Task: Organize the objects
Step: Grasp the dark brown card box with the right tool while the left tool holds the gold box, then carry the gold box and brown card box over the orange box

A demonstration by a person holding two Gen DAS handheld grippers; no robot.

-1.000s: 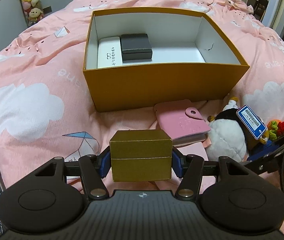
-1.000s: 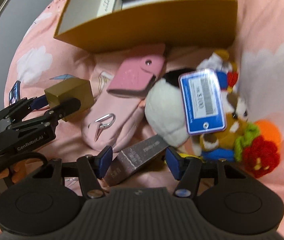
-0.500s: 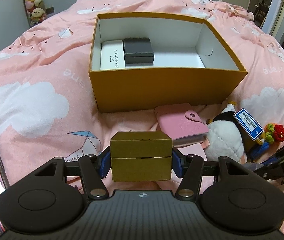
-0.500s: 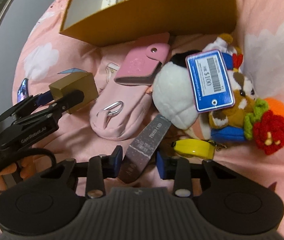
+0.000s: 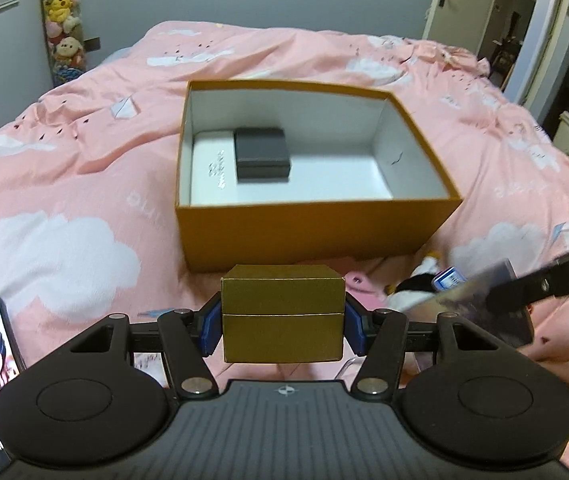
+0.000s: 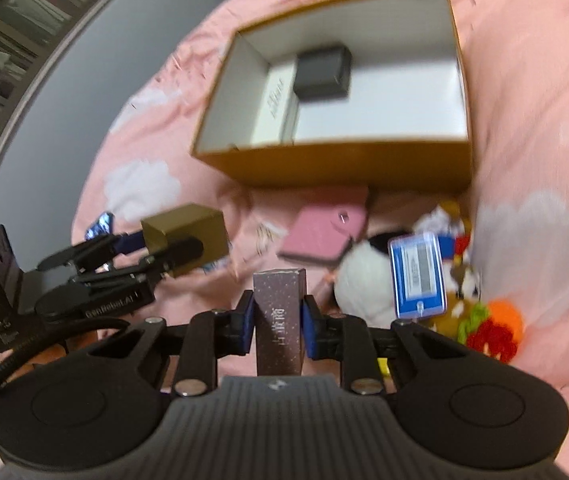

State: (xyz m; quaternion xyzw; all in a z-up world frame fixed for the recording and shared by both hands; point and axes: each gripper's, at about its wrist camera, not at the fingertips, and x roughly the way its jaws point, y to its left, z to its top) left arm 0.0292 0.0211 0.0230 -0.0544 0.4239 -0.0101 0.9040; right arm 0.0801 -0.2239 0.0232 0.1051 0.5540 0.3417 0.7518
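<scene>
Both grippers are now loaded and raised: your right gripper, half a second ago closing on the slim purple carton down on the bedding, now clamps it upright off the bed, while your left gripper keeps its grip on the gold box, now higher, short of the orange bin. Judged: both are ready to drop in. Motion blur smears the carton's print; the wallet is nearly hidden in the left view.
</scene>
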